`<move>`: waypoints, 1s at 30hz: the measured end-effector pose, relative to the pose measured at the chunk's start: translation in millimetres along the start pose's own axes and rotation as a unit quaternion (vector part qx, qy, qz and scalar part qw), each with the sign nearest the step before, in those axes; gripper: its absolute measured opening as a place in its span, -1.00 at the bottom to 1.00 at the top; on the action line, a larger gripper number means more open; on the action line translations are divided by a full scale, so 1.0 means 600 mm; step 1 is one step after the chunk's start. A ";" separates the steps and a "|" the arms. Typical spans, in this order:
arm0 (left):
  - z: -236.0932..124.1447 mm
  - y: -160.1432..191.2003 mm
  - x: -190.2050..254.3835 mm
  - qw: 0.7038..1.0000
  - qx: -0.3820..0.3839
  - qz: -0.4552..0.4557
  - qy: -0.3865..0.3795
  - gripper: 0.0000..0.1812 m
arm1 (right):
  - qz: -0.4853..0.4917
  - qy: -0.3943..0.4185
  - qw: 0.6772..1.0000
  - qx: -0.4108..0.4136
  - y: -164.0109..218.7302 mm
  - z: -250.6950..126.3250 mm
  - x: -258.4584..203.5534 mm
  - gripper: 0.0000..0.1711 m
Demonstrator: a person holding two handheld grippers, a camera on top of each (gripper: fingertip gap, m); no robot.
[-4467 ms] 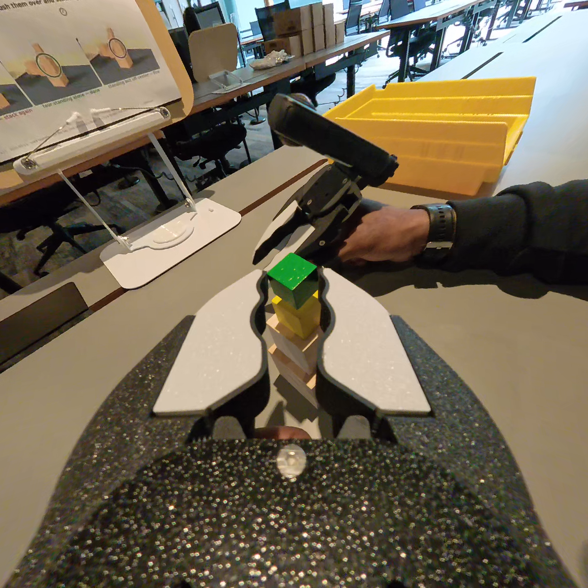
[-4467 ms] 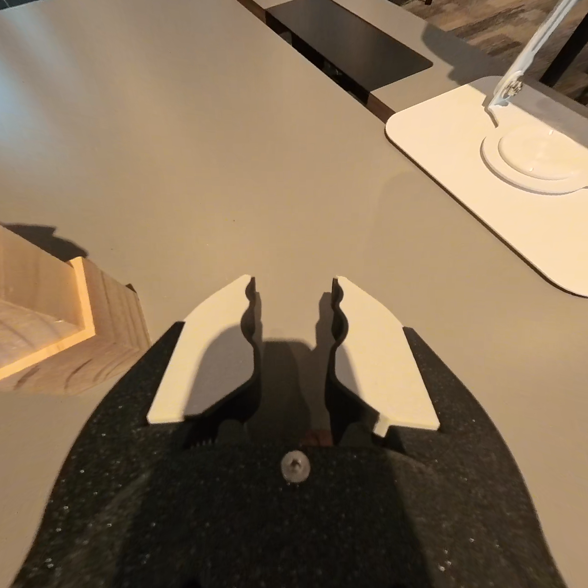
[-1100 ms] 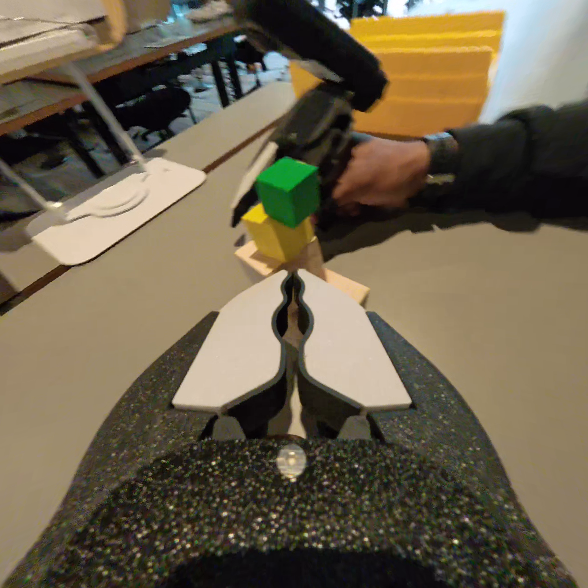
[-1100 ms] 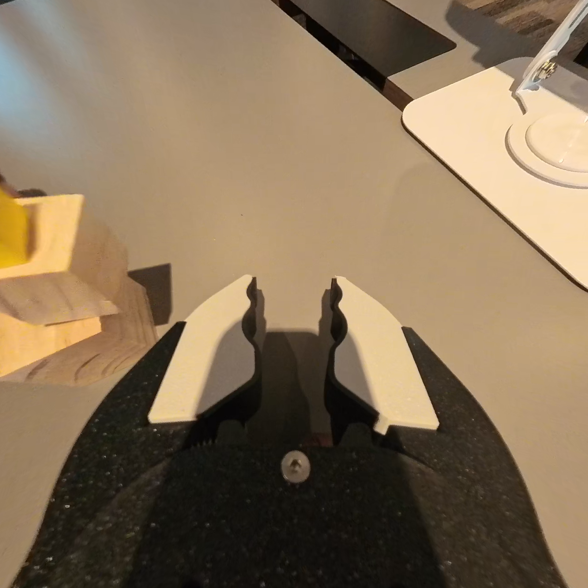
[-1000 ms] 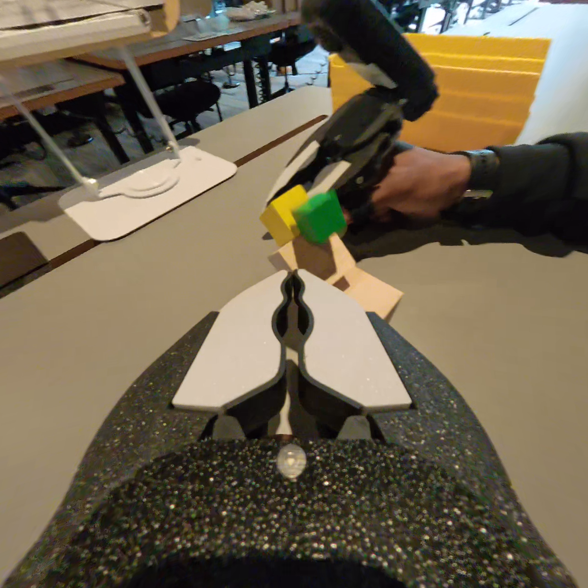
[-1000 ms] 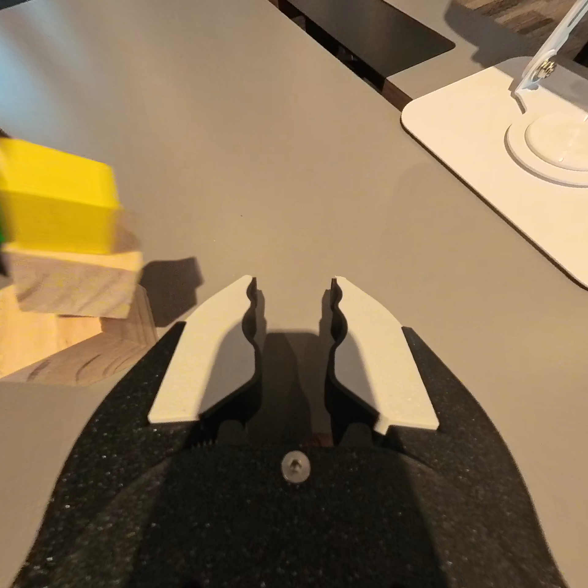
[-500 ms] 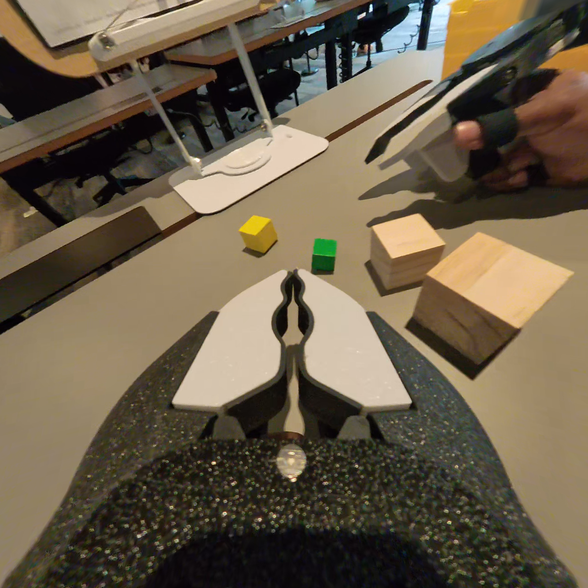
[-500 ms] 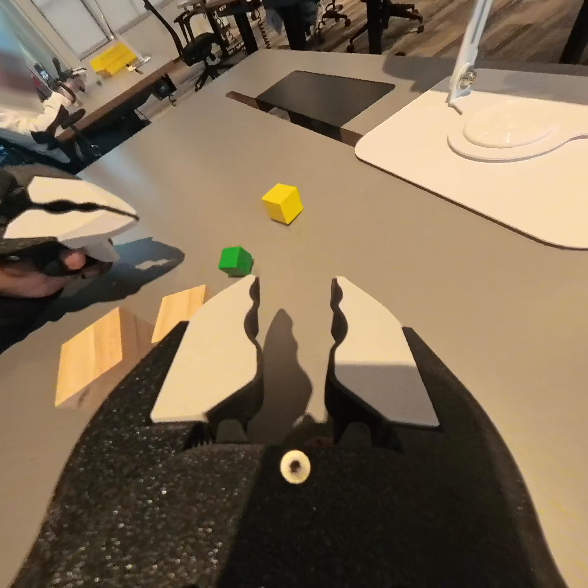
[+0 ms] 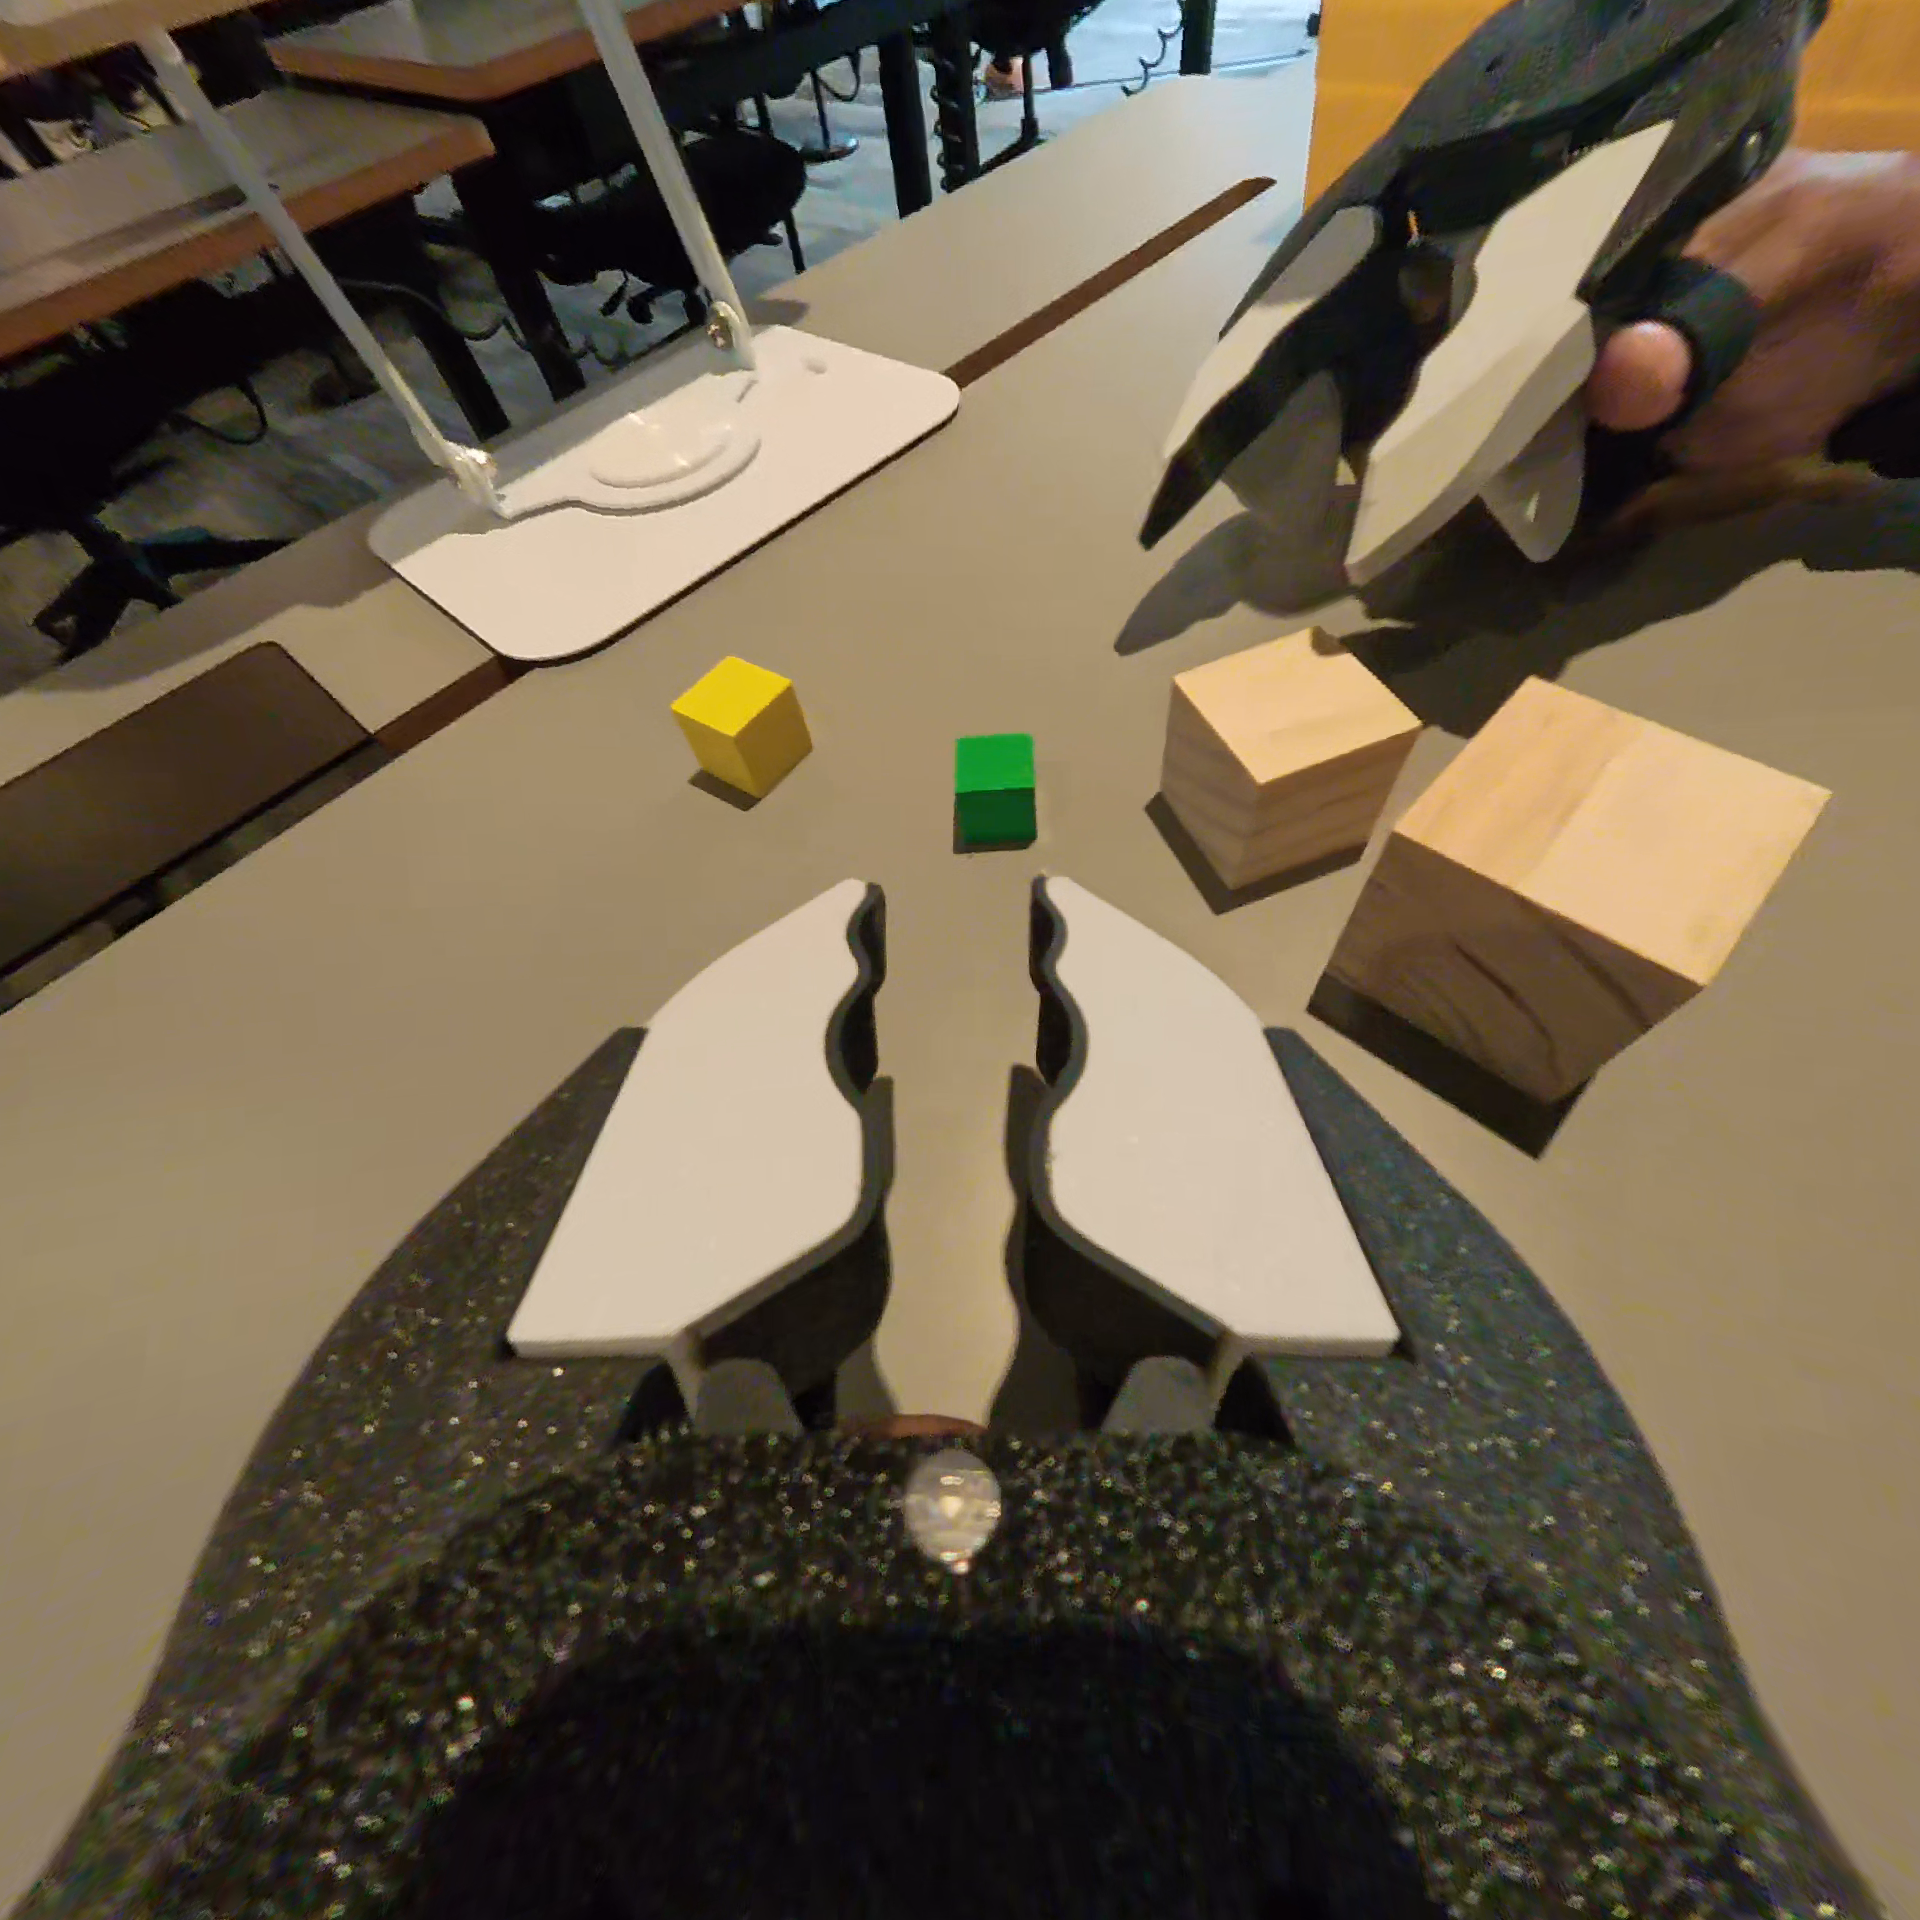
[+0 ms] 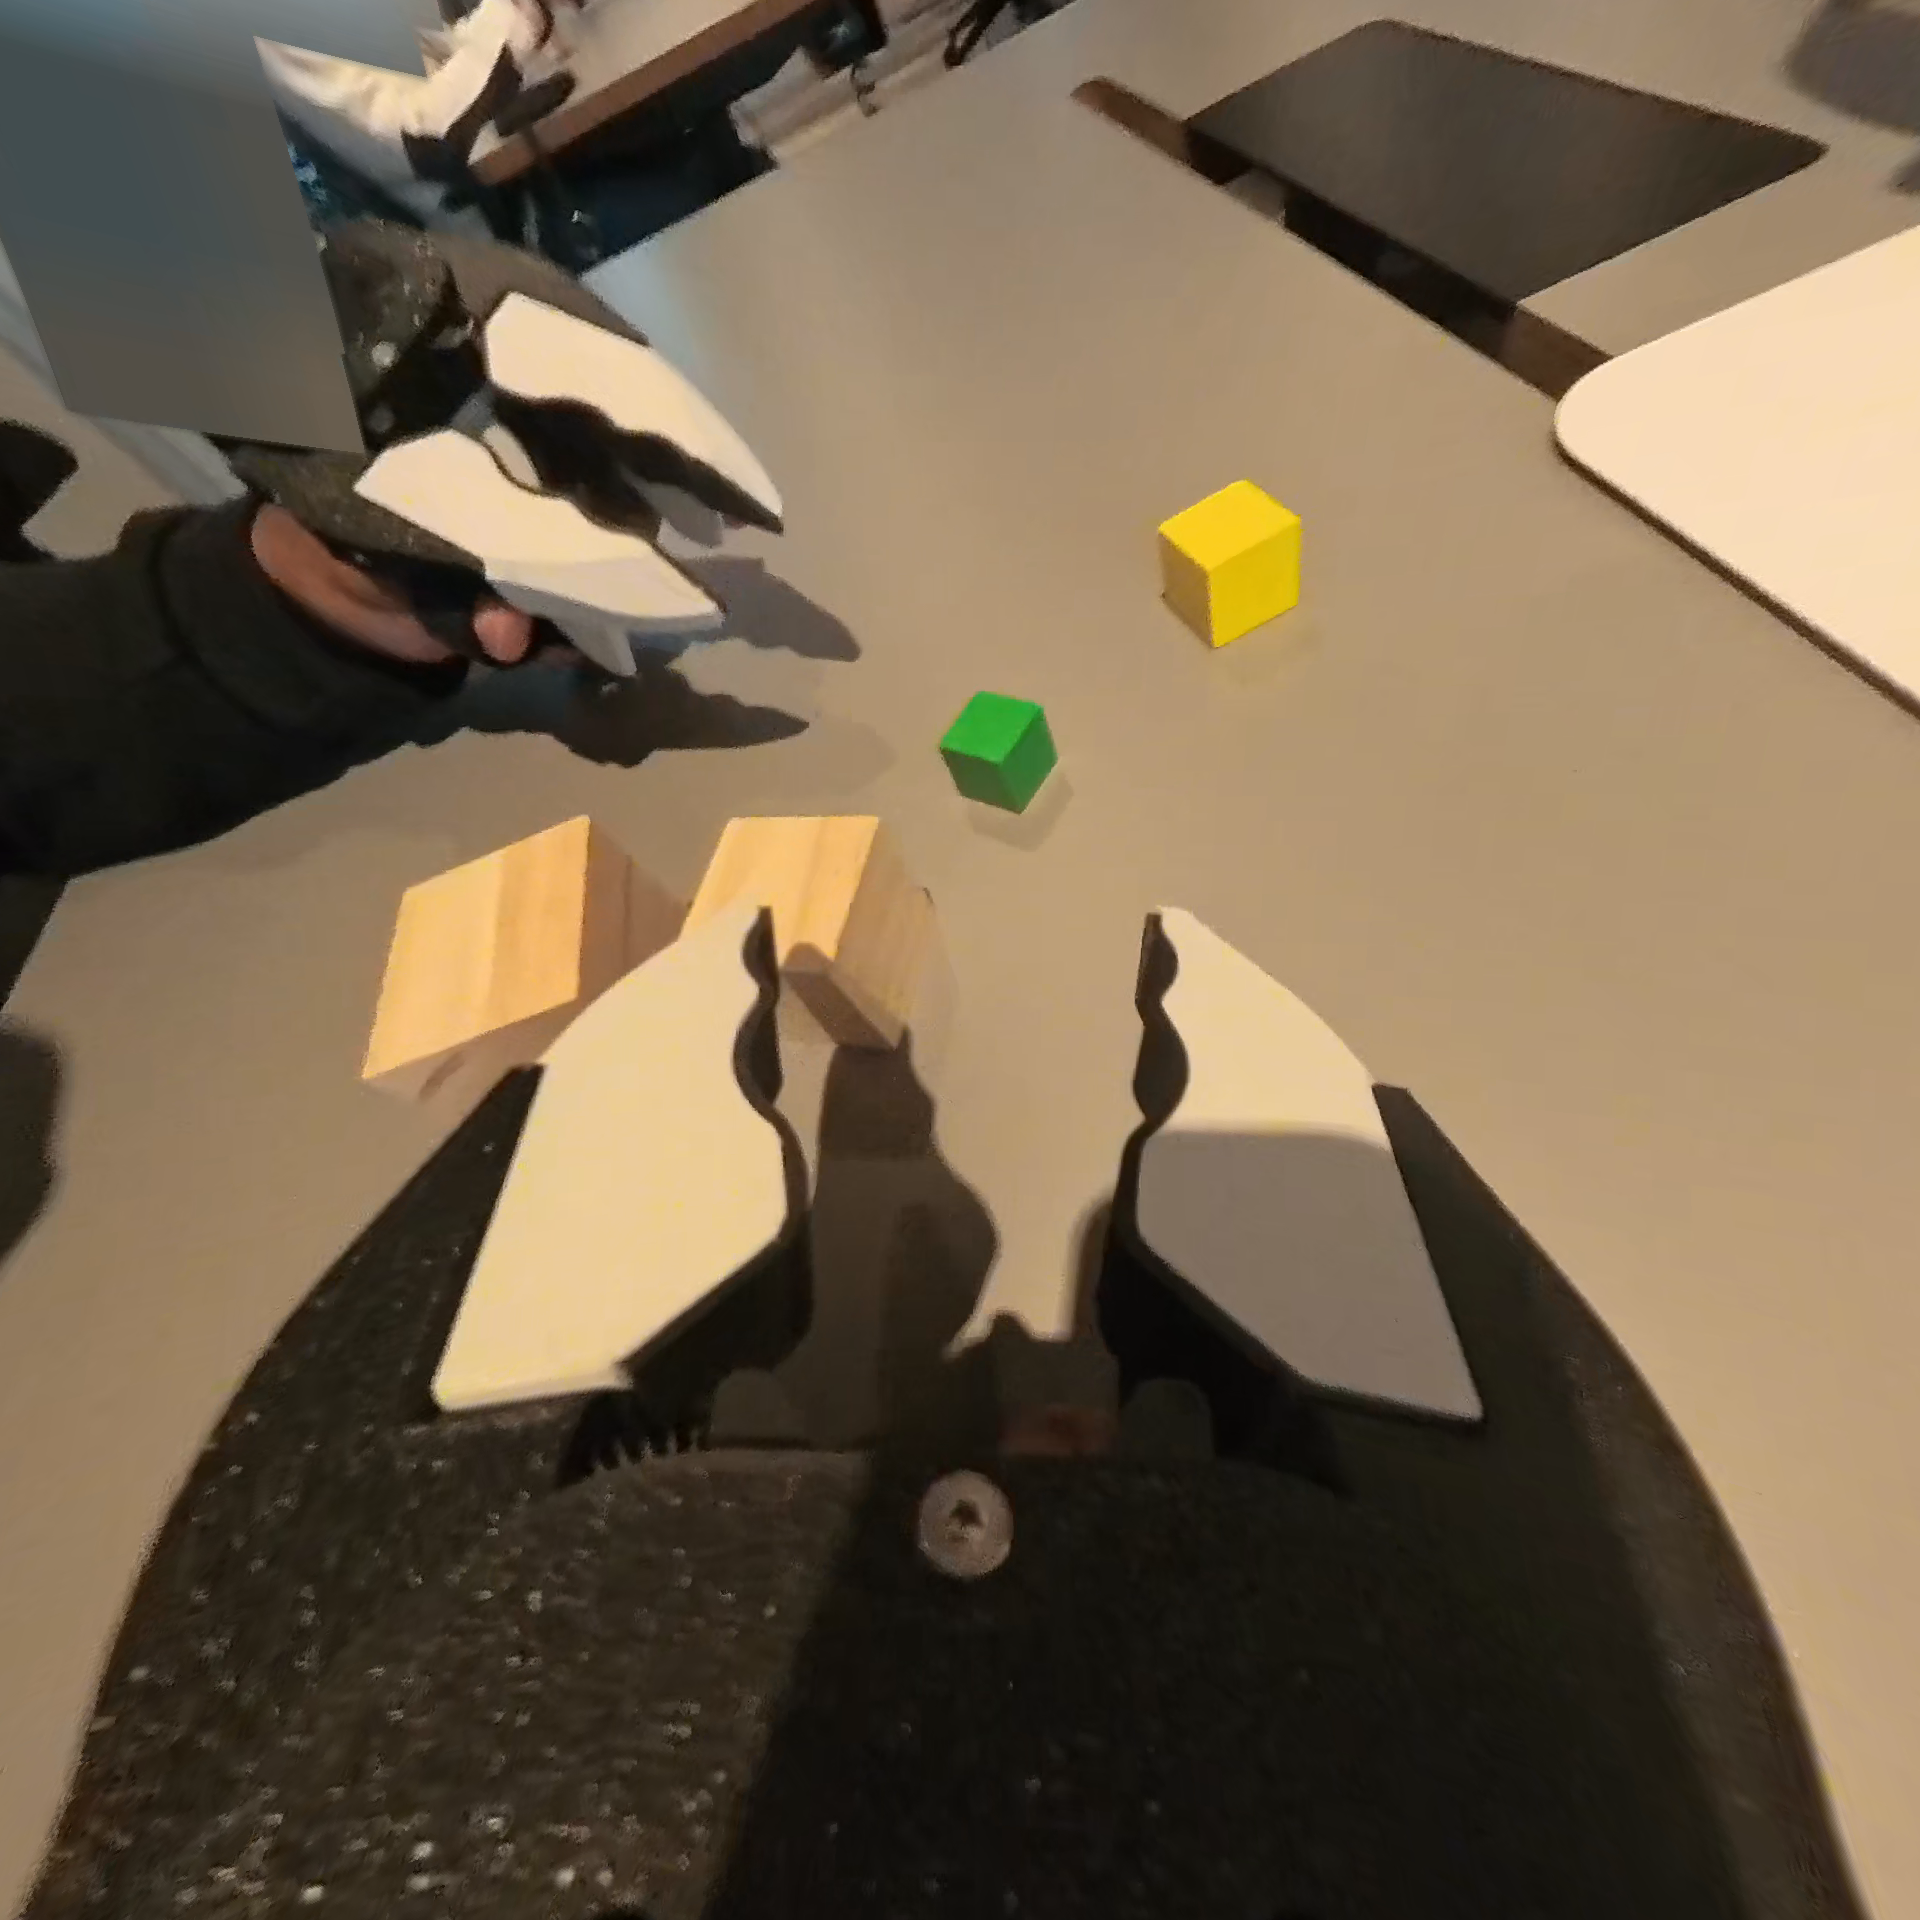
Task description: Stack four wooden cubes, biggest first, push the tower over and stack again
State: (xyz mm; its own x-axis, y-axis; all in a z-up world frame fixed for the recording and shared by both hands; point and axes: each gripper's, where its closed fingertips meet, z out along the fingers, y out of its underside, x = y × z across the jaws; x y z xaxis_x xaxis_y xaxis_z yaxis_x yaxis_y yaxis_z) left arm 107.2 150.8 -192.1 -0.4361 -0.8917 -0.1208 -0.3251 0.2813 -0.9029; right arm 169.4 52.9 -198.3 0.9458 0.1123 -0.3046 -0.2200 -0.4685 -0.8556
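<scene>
A grey table (image 9: 312, 1039) in an office room carried four cubes lying apart: the largest wooden cube (image 9: 1569, 894), a medium wooden cube (image 9: 1283, 753) just beside it, then the yellow cube (image 9: 743, 722) and the green cube (image 9: 994, 788). Both the left gripper (image 9: 956, 904) and the right gripper (image 10: 951, 925) were spread and empty, the right apparently hovering near the medium cube. Restacking well probably meant leaving the largest flat and centring the medium squarely on it.

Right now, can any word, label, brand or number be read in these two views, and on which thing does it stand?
None can be read. The yellow cube, green cube, small wooden cube and big wooden cube bear no writing. Neither do the white stand base, the table, the left gripper or the right gripper.
</scene>
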 end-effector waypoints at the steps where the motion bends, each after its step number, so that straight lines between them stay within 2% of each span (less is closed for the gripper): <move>1: 0.000 0.000 0.001 1.000 -0.001 0.003 0.001 -0.71 | -0.011 -0.002 1.000 -0.008 0.004 0.002 -0.004 -0.20; 6: 0.002 0.003 0.006 1.000 -0.007 0.015 0.003 -0.71 | -0.082 0.010 0.994 -0.067 0.029 0.020 -0.022 -0.14; 9: 0.002 0.003 0.007 1.000 -0.008 0.017 0.001 -0.71 | -0.115 0.052 0.987 -0.102 0.043 0.030 -0.012 -0.20; 12: 0.002 0.004 0.006 1.000 -0.008 0.019 -0.001 -0.71 | -0.097 0.131 0.982 -0.099 0.038 0.026 0.021 -0.37; 14: 0.003 0.004 0.006 1.000 -0.010 0.020 -0.003 -0.71 | -0.064 0.162 0.981 -0.082 0.031 0.019 0.039 -0.39; 16: 0.003 0.005 0.007 1.000 -0.011 0.023 -0.003 -0.71 | -0.049 0.150 0.985 -0.067 0.025 0.016 0.038 -0.34; 22: 0.005 0.006 0.008 0.999 -0.016 0.029 -0.005 -0.71 | -0.051 0.029 0.997 -0.043 0.018 0.016 -0.009 -0.19; 30: 0.007 0.008 0.011 0.999 -0.021 0.039 -0.006 -0.72 | -0.152 0.074 0.980 -0.104 0.043 0.037 -0.020 -0.19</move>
State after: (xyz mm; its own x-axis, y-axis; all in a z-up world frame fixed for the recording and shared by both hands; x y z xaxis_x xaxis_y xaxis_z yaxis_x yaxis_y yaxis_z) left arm 106.1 144.7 -198.7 -0.4510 -0.8709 -0.1953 -0.3261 0.3645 -0.8723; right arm 147.3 59.0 -226.1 0.9878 0.1531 0.0279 0.1158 -0.6034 -0.7890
